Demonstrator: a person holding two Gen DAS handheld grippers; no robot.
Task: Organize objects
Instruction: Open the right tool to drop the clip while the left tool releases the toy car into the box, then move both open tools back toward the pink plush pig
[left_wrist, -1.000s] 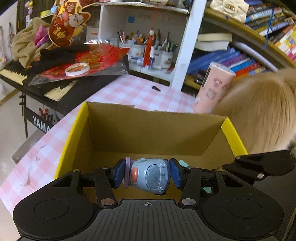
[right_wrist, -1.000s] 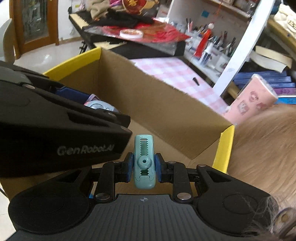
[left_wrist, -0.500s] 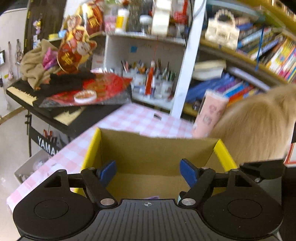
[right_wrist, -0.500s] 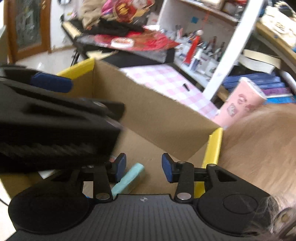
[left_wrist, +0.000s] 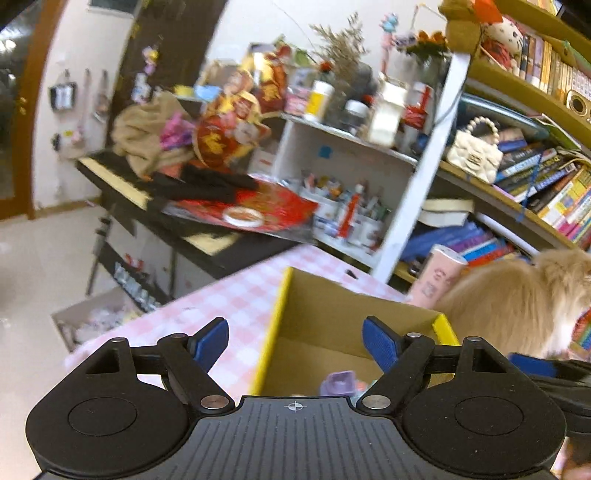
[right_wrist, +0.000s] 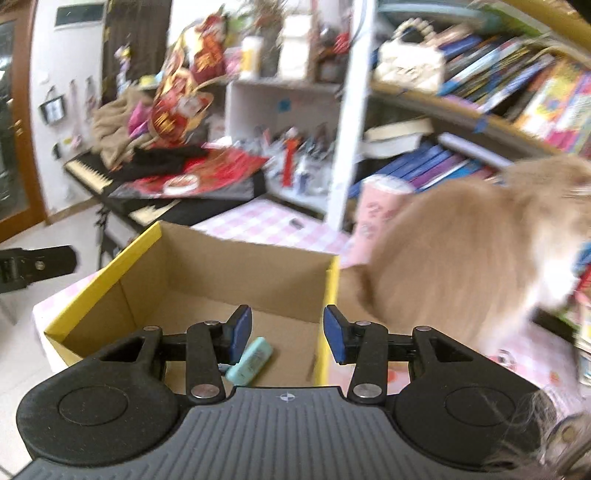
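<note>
**Both grippers empty over the box**

Left gripper (left_wrist: 295, 341) jaws have just spread wide, nothing between them. Right gripper (right_wrist: 287, 334) is released too. The teal clip (right_wrist: 249, 360) lies on the cardboard box (right_wrist: 236, 258) floor, near side; a purple item (left_wrist: 338, 382) sits inside too.

Fluffy tan cat (right_wrist: 461, 254) is parked on the pink checkered tabletop (left_wrist: 236, 299), right by a pink cup (left_wrist: 436, 275), with packed bookshelves (left_wrist: 535, 192) behind and a cluttered keyboard piano (right_wrist: 122, 184) off left.

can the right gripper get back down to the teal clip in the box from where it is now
Probably yes. The right gripper is open and empty above the open-topped cardboard box, and the teal clip lies uncovered on the box floor just below its left finger.
</note>
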